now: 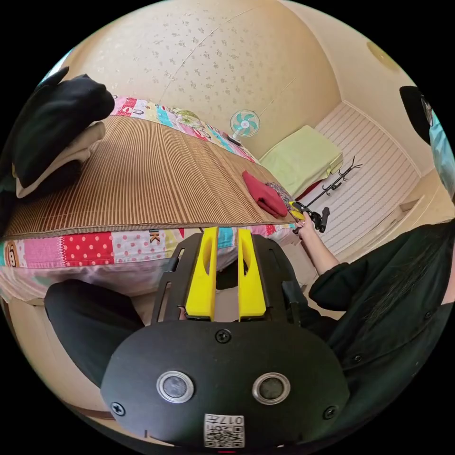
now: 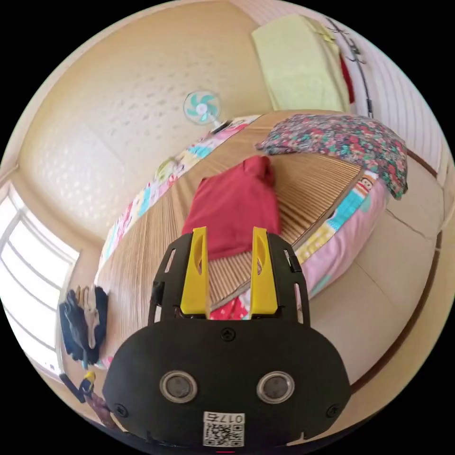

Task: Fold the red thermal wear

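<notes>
The red thermal wear (image 2: 234, 211) lies as a compact folded rectangle on the brown slatted bamboo mat (image 2: 142, 265) covering the bed, beside a floral-print pillow (image 2: 346, 140); the folding looks essentially finished; the right gripper (image 2: 229, 237) hovers near its edge, jaws parted and empty; the left gripper (image 1: 226, 237) hangs off the bed, likewise released.

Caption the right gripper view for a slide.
Open right hand-held gripper hovers near folded red thermal wear on a bamboo mat, floral pillow beyond.
</notes>
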{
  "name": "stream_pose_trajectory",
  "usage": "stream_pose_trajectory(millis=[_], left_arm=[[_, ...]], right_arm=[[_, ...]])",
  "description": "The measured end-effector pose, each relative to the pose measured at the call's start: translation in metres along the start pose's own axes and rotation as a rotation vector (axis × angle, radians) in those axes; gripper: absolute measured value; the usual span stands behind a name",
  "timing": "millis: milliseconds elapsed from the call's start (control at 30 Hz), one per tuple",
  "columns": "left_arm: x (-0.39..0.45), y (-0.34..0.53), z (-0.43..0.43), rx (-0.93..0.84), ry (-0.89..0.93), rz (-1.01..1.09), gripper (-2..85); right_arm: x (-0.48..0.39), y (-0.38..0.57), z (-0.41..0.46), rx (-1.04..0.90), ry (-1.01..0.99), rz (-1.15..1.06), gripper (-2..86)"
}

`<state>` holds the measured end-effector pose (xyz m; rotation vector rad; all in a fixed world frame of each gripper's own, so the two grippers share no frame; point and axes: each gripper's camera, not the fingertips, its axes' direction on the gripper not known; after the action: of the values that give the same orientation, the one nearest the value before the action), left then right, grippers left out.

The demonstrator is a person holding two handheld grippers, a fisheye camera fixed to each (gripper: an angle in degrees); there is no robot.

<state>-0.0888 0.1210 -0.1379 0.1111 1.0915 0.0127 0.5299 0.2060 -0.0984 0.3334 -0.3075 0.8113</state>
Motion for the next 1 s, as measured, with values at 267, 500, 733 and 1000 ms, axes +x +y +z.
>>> stream_pose_trajectory(millis=[267, 500, 733, 1000], left_arm=[[0.025, -0.024, 0.028, -0.076, -0.085, -0.082, 7.2], [0.058, -0.063, 0.044, -0.012, -0.064, -0.055, 9.9], [0.066, -0.118, 0.032, 0.055, -0.223, -0.005, 10.0], [-0.029, -0.240, 0.070, -0.073, -0.361, -0.085, 11.2]], right_arm=[[-0.133, 0.021, 0.045, -0.018, -0.493, -0.311, 4.0], [-0.353, 0.234, 0.045, -0.536, -0.817, -0.949, 3.5], [-0.355, 0.333, -0.011, -0.750, -1.018, -1.029, 2.3], [-0.332, 0.212, 0.000, -0.555, -0.723, -0.844, 5.2]])
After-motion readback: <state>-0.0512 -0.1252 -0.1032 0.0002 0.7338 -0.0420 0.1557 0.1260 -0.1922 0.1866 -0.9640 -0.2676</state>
